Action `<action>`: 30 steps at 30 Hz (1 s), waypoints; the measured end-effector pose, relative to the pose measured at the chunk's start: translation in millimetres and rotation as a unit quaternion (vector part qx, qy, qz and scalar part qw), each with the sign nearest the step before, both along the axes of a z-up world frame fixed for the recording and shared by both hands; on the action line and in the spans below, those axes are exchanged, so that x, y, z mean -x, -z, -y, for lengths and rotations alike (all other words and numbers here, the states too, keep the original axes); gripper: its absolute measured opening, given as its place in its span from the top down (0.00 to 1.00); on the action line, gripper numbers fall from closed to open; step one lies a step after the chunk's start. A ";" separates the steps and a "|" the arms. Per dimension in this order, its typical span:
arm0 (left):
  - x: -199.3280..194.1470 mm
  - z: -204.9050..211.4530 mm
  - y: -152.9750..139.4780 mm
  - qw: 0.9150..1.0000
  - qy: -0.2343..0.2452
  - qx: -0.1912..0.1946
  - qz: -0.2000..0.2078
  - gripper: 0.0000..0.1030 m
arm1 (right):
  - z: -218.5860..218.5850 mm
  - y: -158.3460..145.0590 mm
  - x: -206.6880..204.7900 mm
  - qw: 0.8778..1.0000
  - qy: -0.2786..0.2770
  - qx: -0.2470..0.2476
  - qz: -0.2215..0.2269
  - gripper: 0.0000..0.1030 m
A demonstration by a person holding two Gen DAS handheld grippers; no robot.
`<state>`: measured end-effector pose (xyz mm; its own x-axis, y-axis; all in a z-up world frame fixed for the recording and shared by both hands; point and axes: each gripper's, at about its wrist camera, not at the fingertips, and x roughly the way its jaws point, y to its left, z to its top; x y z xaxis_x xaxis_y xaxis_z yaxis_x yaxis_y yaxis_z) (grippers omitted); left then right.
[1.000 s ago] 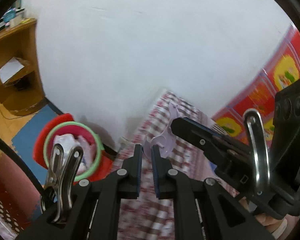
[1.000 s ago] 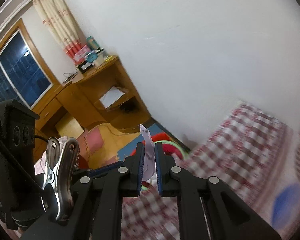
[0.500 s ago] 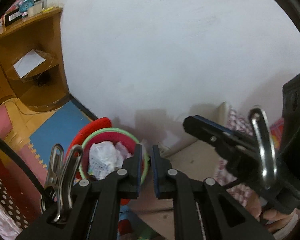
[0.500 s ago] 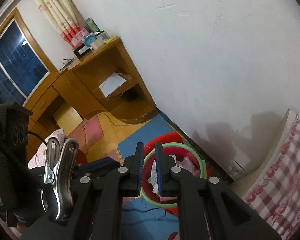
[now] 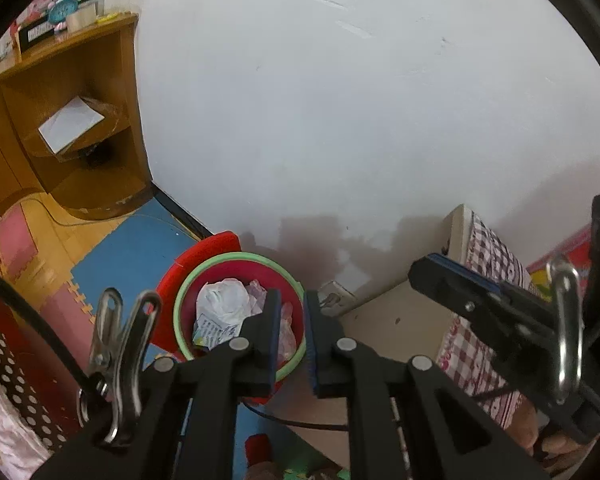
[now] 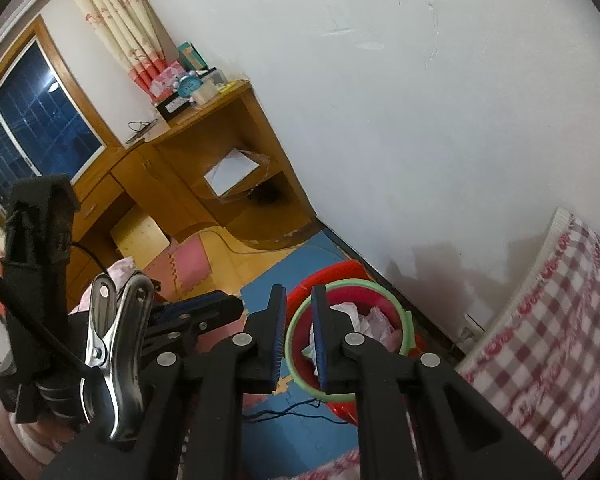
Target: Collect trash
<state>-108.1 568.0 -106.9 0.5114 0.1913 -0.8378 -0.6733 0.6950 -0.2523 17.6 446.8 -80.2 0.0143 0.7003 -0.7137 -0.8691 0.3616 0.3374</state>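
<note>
Over the bin (image 5: 236, 316) at lower centre, both grippers point down, nothing between their jaws.

Left gripper (image 5: 292, 320) is closed; right gripper (image 6: 299, 316) has just opened slightly, its pale scrap gone since a second ago. Wrappers (image 5: 228, 306) fill the bin; more trash could spill onto the floor mat (image 5: 136, 256).

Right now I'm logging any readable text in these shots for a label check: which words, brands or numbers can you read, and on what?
None can be read for certain.
Printed scrap in the red bin: lines of print, too small.
Dark box on the wooden desk: white label, blurred.
Blue alarm clock: dial numbers too small.
Red printed box at the left wrist view's right edge: pictures, no legible words.
</note>
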 end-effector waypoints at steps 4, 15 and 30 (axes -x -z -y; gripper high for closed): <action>7.9 10.9 -11.4 1.000 0.005 -0.009 -0.007 0.90 | 15.3 -13.9 15.0 1.000 -0.001 -0.009 0.000 0.82; 32.2 51.6 -42.8 0.999 0.001 -0.029 -0.019 0.90 | 62.2 -45.5 53.2 1.000 -0.013 -0.014 0.025 0.79; 42.9 84.2 -51.2 0.998 -0.024 -0.027 -0.053 0.75 | 107.9 -49.4 63.1 0.998 0.015 0.032 0.059 0.71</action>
